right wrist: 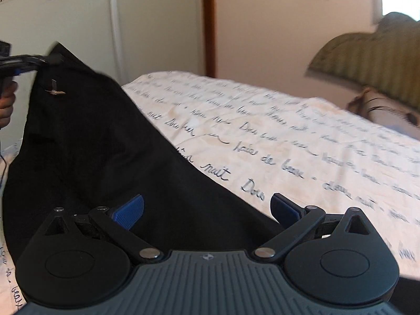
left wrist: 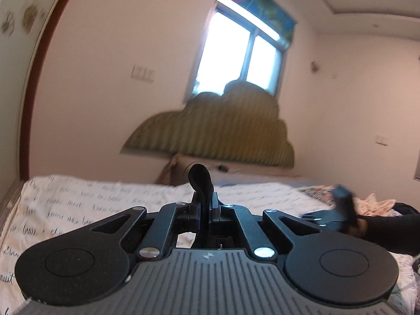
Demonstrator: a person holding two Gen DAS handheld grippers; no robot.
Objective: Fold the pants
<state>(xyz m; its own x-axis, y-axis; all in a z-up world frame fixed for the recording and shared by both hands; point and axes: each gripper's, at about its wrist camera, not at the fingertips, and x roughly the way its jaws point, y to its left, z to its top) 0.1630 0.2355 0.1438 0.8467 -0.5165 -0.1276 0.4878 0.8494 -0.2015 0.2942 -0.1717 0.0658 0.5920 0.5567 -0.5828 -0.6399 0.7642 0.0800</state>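
The black pants (right wrist: 86, 141) hang from my left gripper (right wrist: 52, 59) at the left of the right wrist view and drape down onto the bed. In the left wrist view my left gripper (left wrist: 204, 204) is shut on a fold of the black pants (left wrist: 200, 177), which sticks up between the fingers. My right gripper (right wrist: 207, 207) is open, its blue pads (right wrist: 130, 210) spread wide over the lower part of the pants, holding nothing. It also shows in the left wrist view (left wrist: 341, 204), blurred, at the right.
The bed is covered by a white sheet (right wrist: 288, 136) printed with handwriting. A green scalloped headboard (left wrist: 218, 131) stands against the far wall under a window (left wrist: 236, 52). A pile of clothes (left wrist: 375, 204) lies at the right. A wardrobe (right wrist: 78, 13) stands to the left.
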